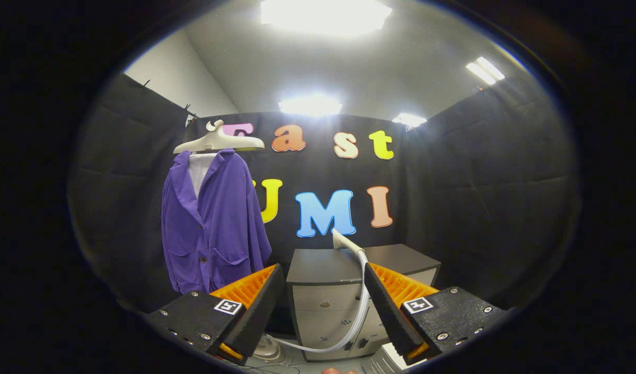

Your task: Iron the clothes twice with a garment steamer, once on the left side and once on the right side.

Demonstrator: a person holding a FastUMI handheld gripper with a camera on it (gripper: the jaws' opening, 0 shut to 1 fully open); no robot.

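**A:** Gripper (324, 306) was spread wide, holding nothing. Steamer head (344, 242) lay on the cabinet (318, 267) just beyond the fingers, hose (357, 317) dangling.

**B:** Purple jacket (214, 223) hung on its hanger (218, 141), well apart. Looked like pre-pickup; next move's probably closing on that handle.

**Purple jacket on the hanger, steamer head on the cabinet**

A purple jacket (214, 223) hangs upright from a pale hanger (218, 141) against the booth wall, front facing out, lapels open over a white inner layer, two patch pockets low down. Well apart from it, the steamer's whitish head (344, 241) lies tilted on the dark top of a grey cabinet (323, 291). Its pale hose (357, 317) curves down the cabinet front to a base on the floor (268, 350).
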